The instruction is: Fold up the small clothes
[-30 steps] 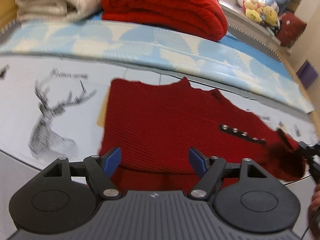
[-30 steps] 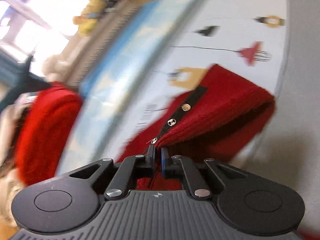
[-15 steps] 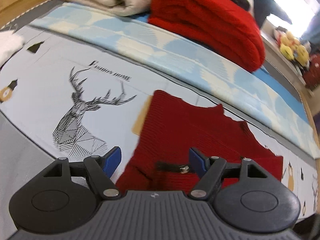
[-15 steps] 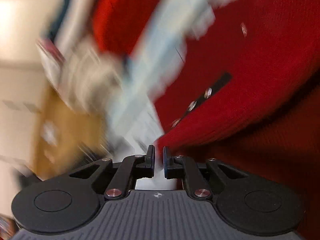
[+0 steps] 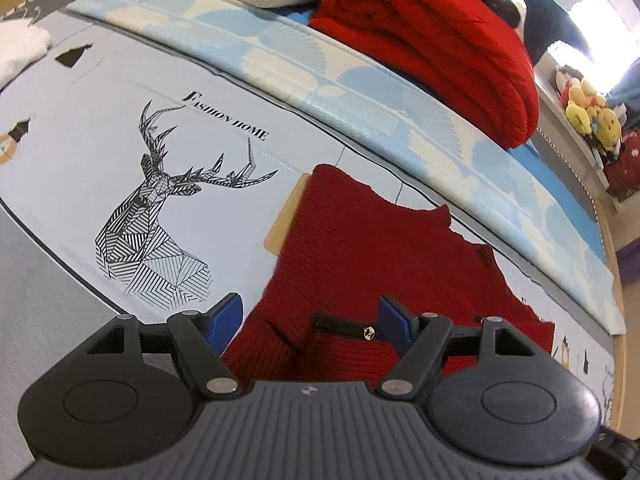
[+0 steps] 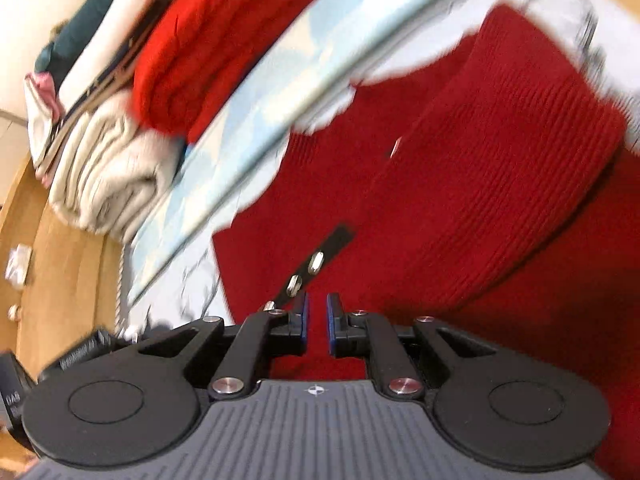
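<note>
Sweater (image 5: pixel 384 248) dark red, on deer-print mat (image 5: pixel 100 128) | your left fingers (image 5: pixel 224 316) spread above it | your right fingers (image 6: pixel 334 320) nearly pressed together, whether pinching knit unclear

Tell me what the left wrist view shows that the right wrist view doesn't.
Only the left wrist view: the deer print on the mat, yellow plush toys, and the open left tongs over the garment's near edge. Only the right wrist view: the nearly shut right tongs with red knit in the gap, and a folded-over sleeve. Both: the dark red sweater with its studded black strap, and the folded bright red blanket.
</note>
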A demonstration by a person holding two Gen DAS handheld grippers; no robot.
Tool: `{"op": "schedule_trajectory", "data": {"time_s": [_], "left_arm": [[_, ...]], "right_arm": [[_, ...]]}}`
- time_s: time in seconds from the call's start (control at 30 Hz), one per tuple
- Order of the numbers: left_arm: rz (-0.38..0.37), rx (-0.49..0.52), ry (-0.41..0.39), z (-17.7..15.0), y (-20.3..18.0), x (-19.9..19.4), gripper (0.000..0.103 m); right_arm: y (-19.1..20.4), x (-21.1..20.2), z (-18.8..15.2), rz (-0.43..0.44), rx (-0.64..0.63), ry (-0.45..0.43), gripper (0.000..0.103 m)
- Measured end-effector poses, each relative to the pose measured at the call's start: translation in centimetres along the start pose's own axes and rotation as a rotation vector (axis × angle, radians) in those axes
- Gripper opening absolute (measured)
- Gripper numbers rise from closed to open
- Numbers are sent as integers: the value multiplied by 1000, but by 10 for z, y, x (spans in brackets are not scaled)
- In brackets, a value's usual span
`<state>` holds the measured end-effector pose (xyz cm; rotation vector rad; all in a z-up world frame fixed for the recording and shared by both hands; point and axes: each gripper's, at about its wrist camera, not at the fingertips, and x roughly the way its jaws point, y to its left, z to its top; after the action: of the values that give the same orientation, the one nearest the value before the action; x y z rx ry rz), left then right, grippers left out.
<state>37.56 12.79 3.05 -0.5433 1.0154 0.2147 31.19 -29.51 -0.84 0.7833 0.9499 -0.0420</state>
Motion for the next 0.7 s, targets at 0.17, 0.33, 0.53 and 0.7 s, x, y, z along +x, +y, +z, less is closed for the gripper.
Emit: {"op": "schedule_trajectory", "data": {"time_s": [0.17, 0.33, 0.53, 0.7], "left_arm": [[-69, 9, 60, -4, 4, 19, 41], [-37, 16, 170, -22, 1, 51, 46], [39, 79, 218, -38, -3, 83, 58], [13, 160, 197, -42, -19, 82, 17]], "right_arm": [[-21, -25, 25, -69, 32, -150, 11], [-47, -36, 41, -120, 98, -212, 11], [-60, -36, 44, -126, 153, -203, 11], [-59, -37, 42, -134, 158, -202, 11]]}}
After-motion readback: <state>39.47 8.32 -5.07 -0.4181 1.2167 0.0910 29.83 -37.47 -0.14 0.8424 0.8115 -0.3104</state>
